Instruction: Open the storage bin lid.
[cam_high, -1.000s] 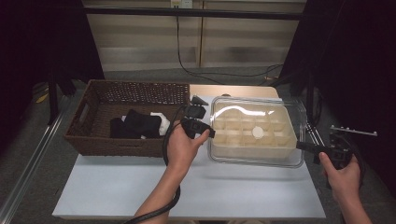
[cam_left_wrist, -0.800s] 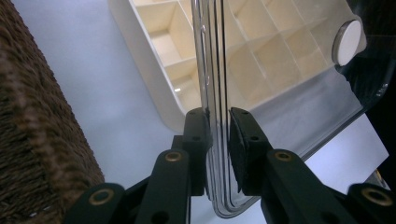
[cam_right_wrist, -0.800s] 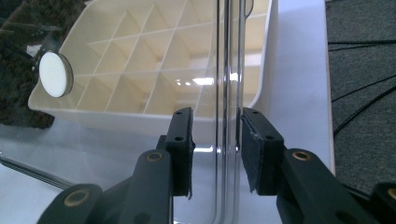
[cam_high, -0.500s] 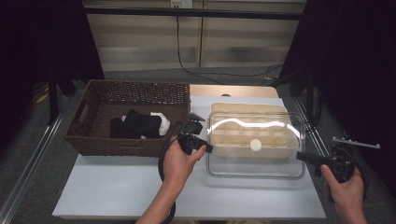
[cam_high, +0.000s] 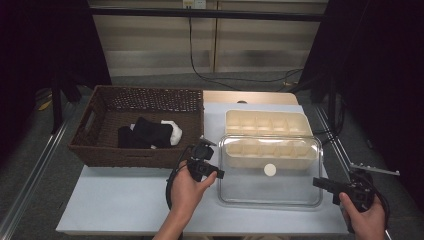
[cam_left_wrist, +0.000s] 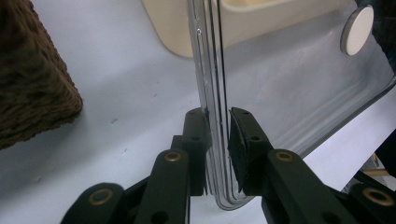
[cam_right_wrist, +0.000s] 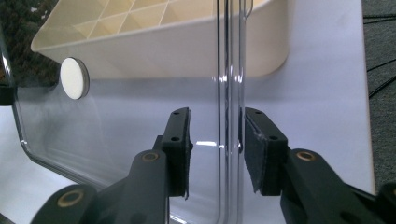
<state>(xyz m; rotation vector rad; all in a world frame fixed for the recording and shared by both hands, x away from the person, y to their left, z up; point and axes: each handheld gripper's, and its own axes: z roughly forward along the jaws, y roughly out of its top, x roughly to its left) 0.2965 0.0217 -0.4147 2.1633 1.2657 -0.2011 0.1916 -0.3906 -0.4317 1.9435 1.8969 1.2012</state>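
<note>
A: Two claws have the clear lid (cam_high: 270, 171) by its short ends, and it lies near the person's edge of the surface (cam_high: 115, 200), overlapping the front of the cream divided tray (cam_high: 267, 123). How should it be set down well?

B: Keep both ends level and lower them together. The left claw (cam_left_wrist: 218, 140) is clamped on the lid's rim, on the side toward the wicker basket (cam_high: 137, 125). The right claw (cam_right_wrist: 215, 144) straddles the far rim, but its jaws have just been opening and there is a gap at the pads, so it isn't pinching. Let the left go only once the lid rests flat.

A: What's different from a second ago?

B: Then the lid hung tilted over the tray. Now it sits lower and nearer the person, and both hands have dropped with it.
</note>
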